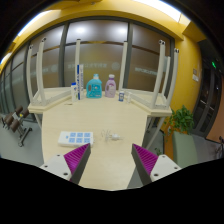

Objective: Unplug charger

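Observation:
My gripper (112,158) hovers above a long pale wooden table (110,120), its two magenta-padded fingers (77,157) spread wide apart with nothing between them. A white power strip (77,137) lies flat on the table just ahead of the left finger, slightly to the left. I cannot make out a charger or its cable on it from this distance.
At the table's far end stand a blue bottle (95,87), a clear bottle (111,86) and a tall thin white-and-blue item (79,80). Desk dividers with white posts flank both sides. A potted plant (182,120) stands on the right, dark chairs (16,124) on the left.

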Tool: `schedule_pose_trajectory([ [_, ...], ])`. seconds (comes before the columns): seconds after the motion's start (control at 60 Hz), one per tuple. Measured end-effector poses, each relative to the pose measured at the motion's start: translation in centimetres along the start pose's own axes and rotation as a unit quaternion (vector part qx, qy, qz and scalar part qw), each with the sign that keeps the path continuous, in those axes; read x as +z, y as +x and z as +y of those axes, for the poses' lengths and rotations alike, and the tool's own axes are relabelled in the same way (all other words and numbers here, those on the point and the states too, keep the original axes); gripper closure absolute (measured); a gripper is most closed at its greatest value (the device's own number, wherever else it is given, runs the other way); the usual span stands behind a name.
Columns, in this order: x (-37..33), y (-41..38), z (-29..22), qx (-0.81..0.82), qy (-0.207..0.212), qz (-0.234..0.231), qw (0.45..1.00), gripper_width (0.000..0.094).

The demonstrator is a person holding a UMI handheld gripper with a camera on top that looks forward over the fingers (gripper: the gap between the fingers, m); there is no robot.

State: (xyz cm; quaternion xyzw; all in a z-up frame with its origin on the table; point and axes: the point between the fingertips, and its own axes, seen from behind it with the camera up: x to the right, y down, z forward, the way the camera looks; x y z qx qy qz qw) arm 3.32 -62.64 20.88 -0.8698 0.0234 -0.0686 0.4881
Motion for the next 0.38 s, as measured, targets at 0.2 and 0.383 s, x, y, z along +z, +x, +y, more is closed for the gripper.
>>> schedule_pose_trajectory([
  [0.2, -6.2, -1.2, 1.8, 0.007, 0.003, 0.003, 1.0, 0.0083],
  [0.383, -8.1, -1.8, 2.4, 0.013, 0.004, 0.003, 1.0, 0.0081],
])
